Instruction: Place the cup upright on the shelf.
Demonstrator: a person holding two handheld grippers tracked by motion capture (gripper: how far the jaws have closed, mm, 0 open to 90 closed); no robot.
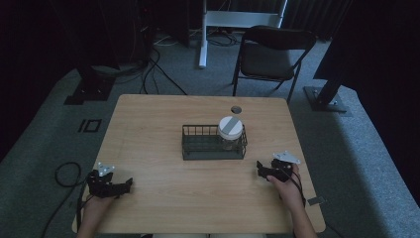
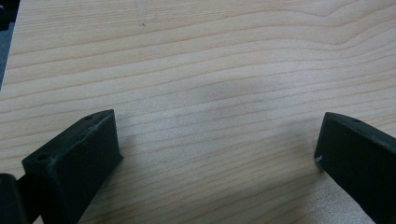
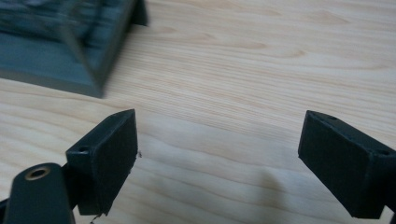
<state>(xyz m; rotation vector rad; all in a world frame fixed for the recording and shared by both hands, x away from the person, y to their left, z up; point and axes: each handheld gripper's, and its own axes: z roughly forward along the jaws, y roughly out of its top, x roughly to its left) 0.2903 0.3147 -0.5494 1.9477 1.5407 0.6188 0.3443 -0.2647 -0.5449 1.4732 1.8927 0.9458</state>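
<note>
Looking down in the high view on a pale wooden table [image 1: 163,198] standing on grey carpet in a dim room, with a black folding chair [image 1: 270,54] beyond the far edge, a white frame leg [image 1: 202,39] farther back and dark cables [image 1: 153,74] trailing across the floor at the far left. Sitting near the table's middle, a black wire basket [image 1: 205,148] holding a glass jar [image 1: 230,133] with a white lid at its right end, upright. Resting at the near left corner, the left gripper [image 1: 130,184] held in a hand [image 1: 94,206] coming in from the bottom edge, pointing toward the right, well apart from the basket. Resting near the right edge, the right gripper [image 1: 258,167] held in the other hand [image 1: 289,188], pointing left toward the basket's near right corner, near it but not touching. Turning to the left gripper view, seeing the jaws spread wide over bare wood grain with nothing between them, and the table's edge showing at the upper left. Turning to the right gripper view, seeing those jaws also spread wide and empty, with the blurred dark corner of the basket [image 3: 70,56] lying at the upper left, apart from the jaws; the jar too blurred to make out here.
</note>
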